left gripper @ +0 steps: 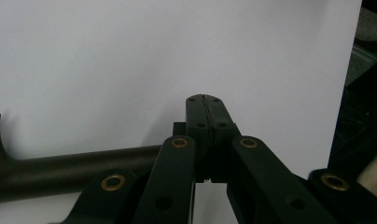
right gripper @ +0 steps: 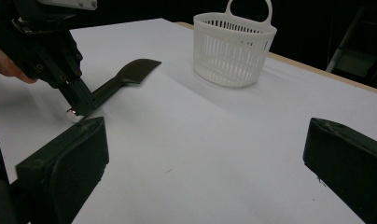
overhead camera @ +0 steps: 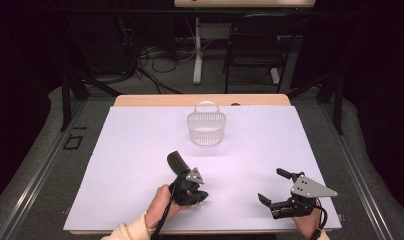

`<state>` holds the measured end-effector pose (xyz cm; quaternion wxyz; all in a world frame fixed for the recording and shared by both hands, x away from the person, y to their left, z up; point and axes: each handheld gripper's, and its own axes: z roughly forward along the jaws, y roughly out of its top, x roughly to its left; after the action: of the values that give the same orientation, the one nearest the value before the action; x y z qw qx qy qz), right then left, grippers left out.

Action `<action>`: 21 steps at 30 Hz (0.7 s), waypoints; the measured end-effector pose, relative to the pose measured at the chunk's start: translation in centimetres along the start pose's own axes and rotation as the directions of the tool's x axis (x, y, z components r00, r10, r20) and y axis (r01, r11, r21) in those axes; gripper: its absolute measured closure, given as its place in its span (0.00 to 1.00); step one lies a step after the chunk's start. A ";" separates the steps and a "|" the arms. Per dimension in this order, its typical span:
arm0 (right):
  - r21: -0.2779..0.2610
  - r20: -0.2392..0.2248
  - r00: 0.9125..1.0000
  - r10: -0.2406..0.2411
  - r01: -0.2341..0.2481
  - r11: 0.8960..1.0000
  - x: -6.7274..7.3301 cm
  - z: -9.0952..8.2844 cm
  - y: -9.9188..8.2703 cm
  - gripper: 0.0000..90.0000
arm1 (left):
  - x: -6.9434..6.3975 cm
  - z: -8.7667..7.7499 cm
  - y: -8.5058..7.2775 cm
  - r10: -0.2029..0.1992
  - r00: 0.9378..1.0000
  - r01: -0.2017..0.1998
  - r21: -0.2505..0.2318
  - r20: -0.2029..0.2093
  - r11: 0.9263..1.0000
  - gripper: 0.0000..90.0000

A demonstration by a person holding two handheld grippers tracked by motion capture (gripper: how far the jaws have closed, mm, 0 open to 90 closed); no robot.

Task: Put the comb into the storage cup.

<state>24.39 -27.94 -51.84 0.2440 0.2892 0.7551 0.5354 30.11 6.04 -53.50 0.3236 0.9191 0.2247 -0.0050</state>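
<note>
A black spatula lies on the white sheet, blade pointing away from me. Its handle runs in beside my left gripper. That gripper's jaws are pressed flat together with nothing between them. Seen from the right gripper view, the left gripper tips down onto the sheet right at the handle end of the spatula. In the high view the left gripper sits near the front middle. My right gripper rests at the front right, jaws wide apart and empty.
A white slatted basket with a loop handle stands upright toward the back middle of the sheet, also in the right gripper view. Beyond the wooden far edge are a dark chair, a table leg and floor cables.
</note>
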 end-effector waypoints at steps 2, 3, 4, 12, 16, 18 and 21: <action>0.000 0.001 1.000 0.000 0.000 1.000 0.0 0.0 0.0 0.00 | 0.1 -0.2 -0.2 -0.002 1.000 0.002 0.002 0.007 1.000 1.00; 0.000 0.001 1.000 0.000 0.000 1.000 0.0 0.0 0.0 0.00 | 0.1 -0.2 -0.2 0.004 1.000 -0.004 0.007 0.010 1.000 1.00; 0.000 0.001 1.000 -0.001 0.001 1.000 0.0 0.0 0.0 0.00 | 0.1 -0.4 -0.3 0.001 1.000 -0.001 0.010 0.007 1.000 1.00; 0.000 0.001 1.000 -0.002 0.002 1.000 0.0 0.0 0.0 0.00 | 0.3 -0.8 -0.5 -0.007 1.000 0.007 0.023 0.006 1.000 1.00; 0.000 0.001 1.000 -0.002 0.002 1.000 0.0 0.0 0.0 0.00 | 0.3 -0.9 -0.7 -0.002 1.000 0.002 0.038 0.013 0.999 1.00; -0.001 0.001 1.000 -0.002 0.002 1.000 0.0 0.0 0.0 0.00 | 0.4 -1.0 -0.8 -0.008 1.000 0.008 0.042 0.015 0.999 1.00; -0.001 0.002 1.000 -0.001 0.001 1.000 0.0 -0.1 0.0 0.00 | 0.4 -1.2 -0.9 -0.005 1.000 0.004 0.045 0.012 0.999 1.00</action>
<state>24.37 -28.01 -51.81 0.2450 0.2892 0.7549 0.5353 29.94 7.54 -53.09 0.3042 0.9256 0.2246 -0.0164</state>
